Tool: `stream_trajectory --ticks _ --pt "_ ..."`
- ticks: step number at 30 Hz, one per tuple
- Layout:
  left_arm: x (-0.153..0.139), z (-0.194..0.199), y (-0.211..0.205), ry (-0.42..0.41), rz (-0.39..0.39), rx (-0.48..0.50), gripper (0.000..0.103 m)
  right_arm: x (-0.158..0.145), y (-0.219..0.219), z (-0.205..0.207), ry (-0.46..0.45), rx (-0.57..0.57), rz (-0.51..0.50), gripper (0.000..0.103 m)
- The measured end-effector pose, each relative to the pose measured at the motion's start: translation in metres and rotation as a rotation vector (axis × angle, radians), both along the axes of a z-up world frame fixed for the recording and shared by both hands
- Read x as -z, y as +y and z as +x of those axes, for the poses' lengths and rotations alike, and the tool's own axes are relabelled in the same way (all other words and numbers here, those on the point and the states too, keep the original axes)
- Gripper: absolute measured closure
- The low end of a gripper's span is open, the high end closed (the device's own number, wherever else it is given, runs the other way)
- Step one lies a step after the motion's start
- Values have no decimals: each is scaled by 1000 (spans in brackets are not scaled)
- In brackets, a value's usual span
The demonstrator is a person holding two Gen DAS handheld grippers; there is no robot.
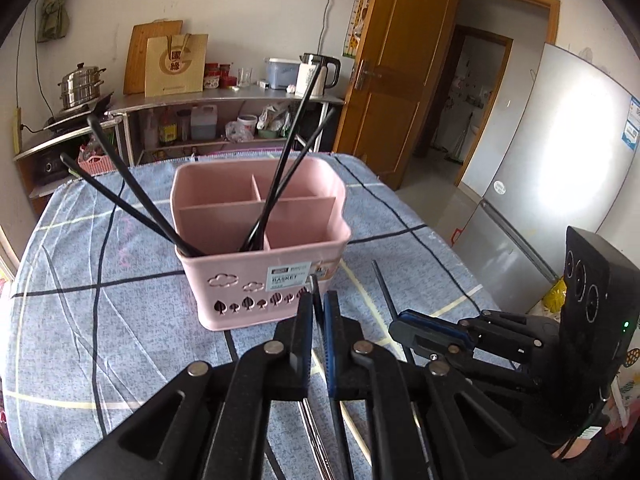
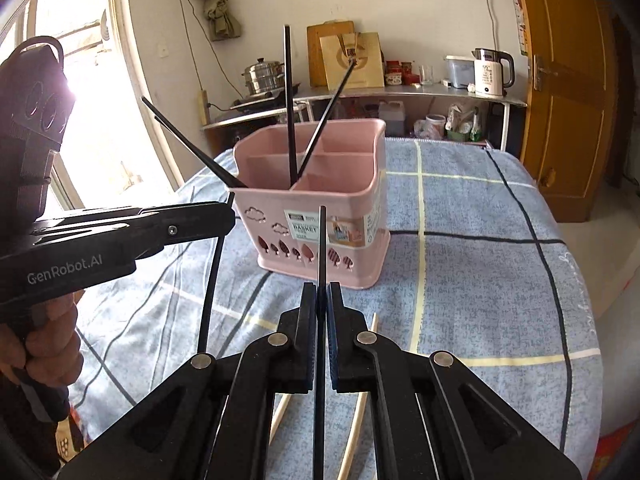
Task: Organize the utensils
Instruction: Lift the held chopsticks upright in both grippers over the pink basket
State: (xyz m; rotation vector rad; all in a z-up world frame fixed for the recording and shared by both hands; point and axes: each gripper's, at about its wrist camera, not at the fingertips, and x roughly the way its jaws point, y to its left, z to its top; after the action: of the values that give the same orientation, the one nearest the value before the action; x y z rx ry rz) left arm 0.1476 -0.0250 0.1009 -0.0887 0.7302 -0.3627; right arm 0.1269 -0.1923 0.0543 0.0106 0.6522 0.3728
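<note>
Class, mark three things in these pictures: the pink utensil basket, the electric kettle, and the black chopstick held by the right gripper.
pink utensil basket [image 1: 228, 272]: left wrist view, front wall.
electric kettle [image 2: 489, 74]: right wrist view, white body.
black chopstick [image 2: 321, 248]: right wrist view, shaft above the right gripper [image 2: 320, 292].

Steel steamer pot [image 1: 81, 85], paper bag [image 1: 176, 65], white kettle [image 1: 317, 73], wooden door [image 1: 396, 76], fridge [image 1: 560, 168].
</note>
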Motion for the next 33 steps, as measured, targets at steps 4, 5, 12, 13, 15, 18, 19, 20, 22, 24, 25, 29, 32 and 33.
stream_trajectory --ticks 4,5,12,13,15,18,19,20,22,24,25,29,32,33 --pt "-28 -12 2 -71 -6 -2 98 -22 -1 -11 -66 2 12 98" --pt "-34 -16 4 -86 -8 -2 98 -26 -1 -14 -81 3 14 98" --pt "-63 -29 11 -156 -2 -9 99 -50 -4 -20 -153 11 29 98" --pt "-65 -29 12 -160 -1 -12 99 -51 -4 -21 -158 12 30 98" --pt "-68 -30 12 -165 3 -13 99 -53 -5 -23 -165 13 33 98" --pt "-68 -28 13 -162 2 -11 99 -54 -6 -24 -168 15 35 98" --pt "-68 -28 12 -163 3 -12 99 -55 -7 -24 -169 14 34 98" --pt "-68 -29 13 -162 3 -12 99 -56 -7 -24 -171 14 34 98" --pt "-69 -29 13 -159 -2 -10 99 -58 -8 -25 -177 13 35 98" --pt "-70 -29 14 -161 -2 -11 99 -60 -8 -25 -183 11 35 98" --pt "-71 -29 15 -160 -5 -9 99 -61 -9 -25 -184 10 35 98" --pt "-74 -28 16 -158 -3 -7 99 -66 -8 -23 -192 4 26 98" --pt "-80 -26 18 -154 4 -12 99 -71 -7 -21 -202 -4 26 98" --pt "-83 -25 19 -158 6 -15 99 -74 -6 -21 -208 -5 23 98"
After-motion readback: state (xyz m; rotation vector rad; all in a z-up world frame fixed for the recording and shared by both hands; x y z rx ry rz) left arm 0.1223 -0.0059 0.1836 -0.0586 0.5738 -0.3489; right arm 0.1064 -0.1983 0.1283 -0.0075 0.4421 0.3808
